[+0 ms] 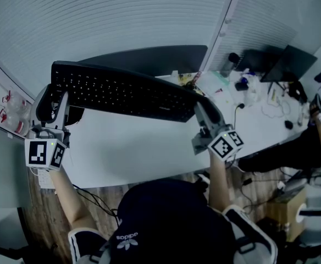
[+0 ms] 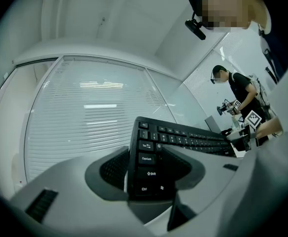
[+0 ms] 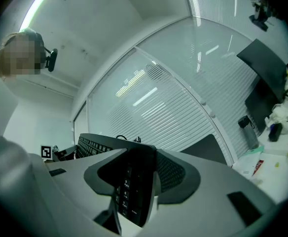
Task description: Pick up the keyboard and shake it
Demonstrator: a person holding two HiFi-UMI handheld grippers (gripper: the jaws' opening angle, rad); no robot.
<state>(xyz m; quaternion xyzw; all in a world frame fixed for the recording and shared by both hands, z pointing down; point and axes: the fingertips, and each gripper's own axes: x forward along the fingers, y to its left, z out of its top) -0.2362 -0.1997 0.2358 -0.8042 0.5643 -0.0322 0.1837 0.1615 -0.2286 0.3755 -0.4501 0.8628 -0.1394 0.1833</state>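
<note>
- The black keyboard (image 1: 122,92) is lifted clear of the white table (image 1: 127,153), its keys facing up toward the head camera; in the head view its length slopes from the upper left down to the right
- The left gripper (image 2: 146,167) has its jaws closed on the keyboard's left end, one jaw on the key side and one on the underside; in the left gripper view the Ctrl, Shift and Caps Lock keys sit right between them
- The right gripper (image 3: 136,181) clamps the opposite end the same way; its jaws stand fairly wide, filled by the keyboard's edge, with a column of keys showing between them
- Each gripper's marker cube sits just in front of the person's hand; both forearms reach up from the bottom of the head view
- A dark mat (image 1: 149,56) lies on the table behind the keyboard, partly hidden by it
- Farther right on the table are a bottle (image 1: 230,62), loose cables and small clutter; a dark screen (image 1: 287,62) stands beyond them
- Slatted blinds (image 2: 94,117) cover the glass wall behind the table
- A second person (image 2: 240,90) stands well off to the right
</note>
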